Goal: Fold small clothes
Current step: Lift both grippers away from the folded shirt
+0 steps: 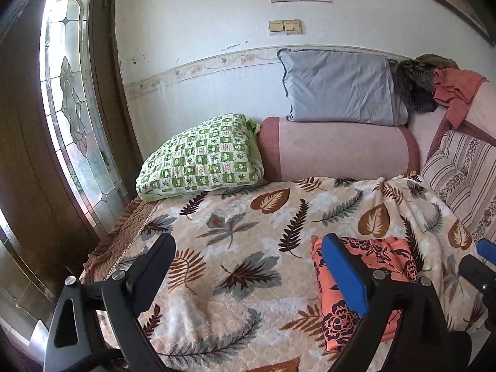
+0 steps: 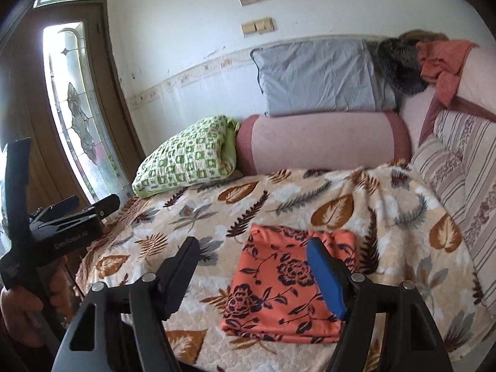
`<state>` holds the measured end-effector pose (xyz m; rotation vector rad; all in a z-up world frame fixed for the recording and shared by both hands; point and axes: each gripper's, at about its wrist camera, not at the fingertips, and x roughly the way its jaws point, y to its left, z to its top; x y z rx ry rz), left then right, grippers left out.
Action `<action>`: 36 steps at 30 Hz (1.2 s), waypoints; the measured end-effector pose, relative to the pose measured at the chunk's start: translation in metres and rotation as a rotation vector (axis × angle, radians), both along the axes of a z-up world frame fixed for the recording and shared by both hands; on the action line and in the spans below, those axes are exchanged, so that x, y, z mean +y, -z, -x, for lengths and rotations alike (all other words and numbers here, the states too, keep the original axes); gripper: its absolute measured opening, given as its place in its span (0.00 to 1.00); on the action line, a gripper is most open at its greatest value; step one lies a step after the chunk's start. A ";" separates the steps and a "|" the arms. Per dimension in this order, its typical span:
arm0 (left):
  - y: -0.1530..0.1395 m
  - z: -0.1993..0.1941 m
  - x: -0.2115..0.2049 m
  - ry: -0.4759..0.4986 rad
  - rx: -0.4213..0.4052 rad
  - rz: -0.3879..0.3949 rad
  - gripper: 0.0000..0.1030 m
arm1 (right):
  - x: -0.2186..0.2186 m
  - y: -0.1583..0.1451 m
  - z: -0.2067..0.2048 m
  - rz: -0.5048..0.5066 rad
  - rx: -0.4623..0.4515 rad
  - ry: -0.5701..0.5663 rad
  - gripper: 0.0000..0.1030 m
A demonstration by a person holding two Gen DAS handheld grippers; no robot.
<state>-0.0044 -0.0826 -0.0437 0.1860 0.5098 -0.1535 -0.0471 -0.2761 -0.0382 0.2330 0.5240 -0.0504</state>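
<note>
A folded orange cloth with dark flowers (image 2: 279,288) lies flat on the leaf-patterned blanket (image 2: 310,201). In the left wrist view the cloth (image 1: 384,266) is at the lower right. My right gripper (image 2: 251,272) is open and empty, raised above the blanket, its blue finger over the cloth's right part. My left gripper (image 1: 248,269) is open and empty, held over the blanket to the left of the cloth. It also shows at the left edge of the right wrist view (image 2: 77,210), held by a hand.
A green checked pillow (image 1: 201,158), a pink bolster (image 1: 338,148) and a grey pillow (image 1: 338,86) line the wall. A striped cushion (image 1: 465,173) is on the right. A wooden door with a glass pane (image 1: 71,108) stands left of the bed.
</note>
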 end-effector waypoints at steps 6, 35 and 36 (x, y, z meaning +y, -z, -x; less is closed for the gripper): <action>0.002 -0.003 0.000 -0.003 0.007 -0.003 0.92 | -0.006 0.003 -0.002 -0.027 0.008 0.003 0.73; 0.033 -0.021 -0.045 0.048 0.079 -0.092 0.92 | -0.041 0.034 -0.011 -0.113 0.066 0.057 0.73; 0.034 -0.021 -0.047 0.050 0.080 -0.096 0.92 | -0.044 0.035 -0.011 -0.117 0.067 0.060 0.73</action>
